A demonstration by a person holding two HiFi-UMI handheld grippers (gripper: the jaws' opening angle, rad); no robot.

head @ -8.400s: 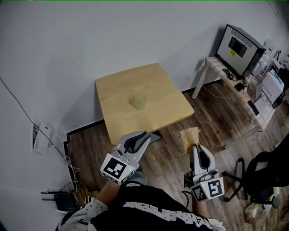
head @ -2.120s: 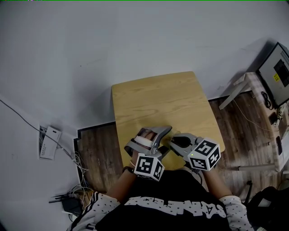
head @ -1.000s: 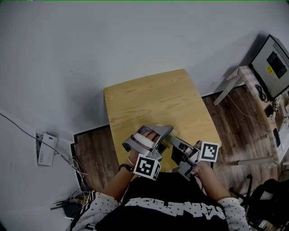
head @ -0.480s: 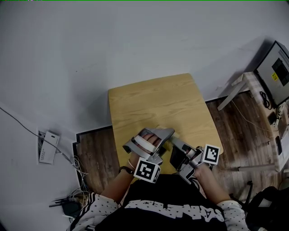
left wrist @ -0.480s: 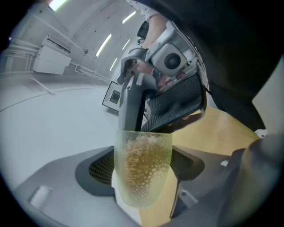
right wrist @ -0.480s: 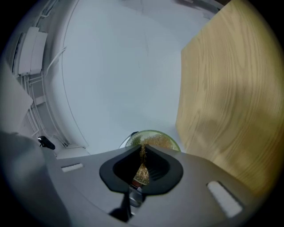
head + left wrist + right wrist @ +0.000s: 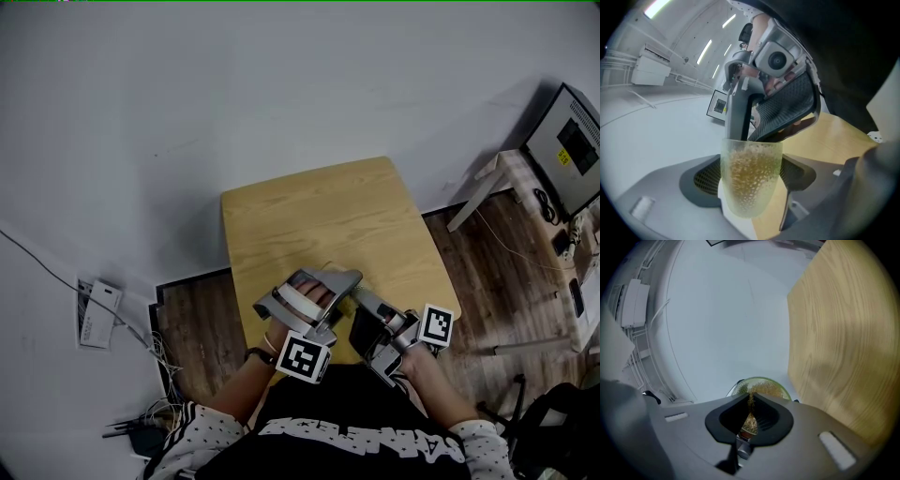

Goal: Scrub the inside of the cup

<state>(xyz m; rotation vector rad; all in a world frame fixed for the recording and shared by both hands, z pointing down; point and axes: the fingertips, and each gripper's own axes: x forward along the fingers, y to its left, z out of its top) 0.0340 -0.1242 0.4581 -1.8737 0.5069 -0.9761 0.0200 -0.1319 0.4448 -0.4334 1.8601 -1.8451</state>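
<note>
1. Gripping the frosted cup at mid-wall, the left gripper jaws clamp it over the table.
2. Right gripper jaws pinch the brush inside it.
3. Cup appears light, rigid, probably slippery; hold firmly.

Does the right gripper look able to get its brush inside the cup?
Likely yes: the left gripper holds the cup with its mouth facing the right gripper, and the brush bristles show inside.

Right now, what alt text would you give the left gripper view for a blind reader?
The left gripper clamps a frosted, dimpled cup in its jaws, with a golden-bristled brush showing through the wall. The right gripper meets the cup's mouth from above, with a pale wooden table behind.
</note>
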